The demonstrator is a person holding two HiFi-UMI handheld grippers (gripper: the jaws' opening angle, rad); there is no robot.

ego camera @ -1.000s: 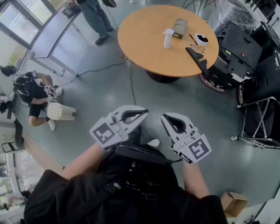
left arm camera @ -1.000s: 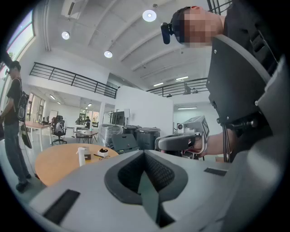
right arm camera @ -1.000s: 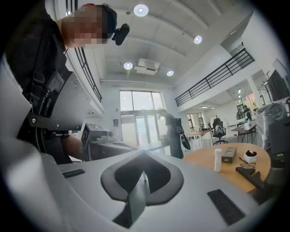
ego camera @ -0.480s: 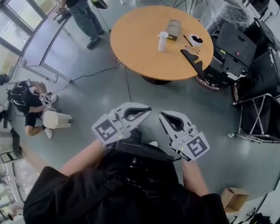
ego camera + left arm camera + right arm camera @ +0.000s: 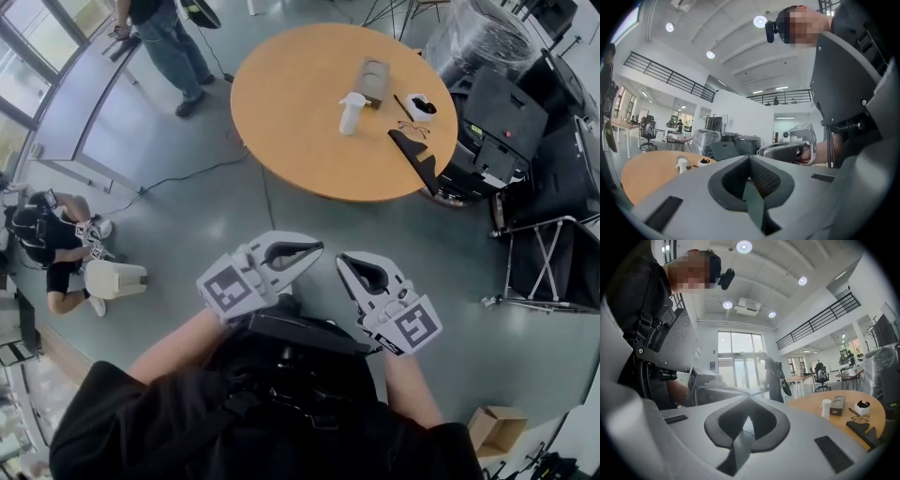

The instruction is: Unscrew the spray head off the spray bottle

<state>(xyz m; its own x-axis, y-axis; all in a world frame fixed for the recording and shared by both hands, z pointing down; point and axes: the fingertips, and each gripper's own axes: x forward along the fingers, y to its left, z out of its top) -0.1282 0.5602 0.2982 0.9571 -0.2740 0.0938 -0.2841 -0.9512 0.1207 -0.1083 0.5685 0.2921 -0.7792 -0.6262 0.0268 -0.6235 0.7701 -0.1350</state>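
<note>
— Right, what are you holding at the moment?

— Nothing. I'm carrying both tongs level in front of my chest, the left gripper (image 5: 317,247) at eleven o'clock and the right gripper (image 5: 341,262) at one. Each has its jaws pressed together with nothing between them.

— And the bottle?

— The spray bottle (image 5: 351,112) is standing upright on the round table (image 5: 291,150), at twelve o'clock and well apart from me, with its spray head (image 5: 355,97) on. A grey box (image 5: 372,81) is lying just beside it at one o'clock. Glasses (image 5: 413,128) and a dark flat thing (image 5: 413,153) are sitting further round, at three to four.

— So how are you planning this step?

— I'm judging it as the approach. I'm thinking of opening both pairs of jaws before arriving. Then I'd be clamping the body low with one gripper, taking the collar under the head with the other, and keeping the bottle upright while twisting, clear of the box.
</note>
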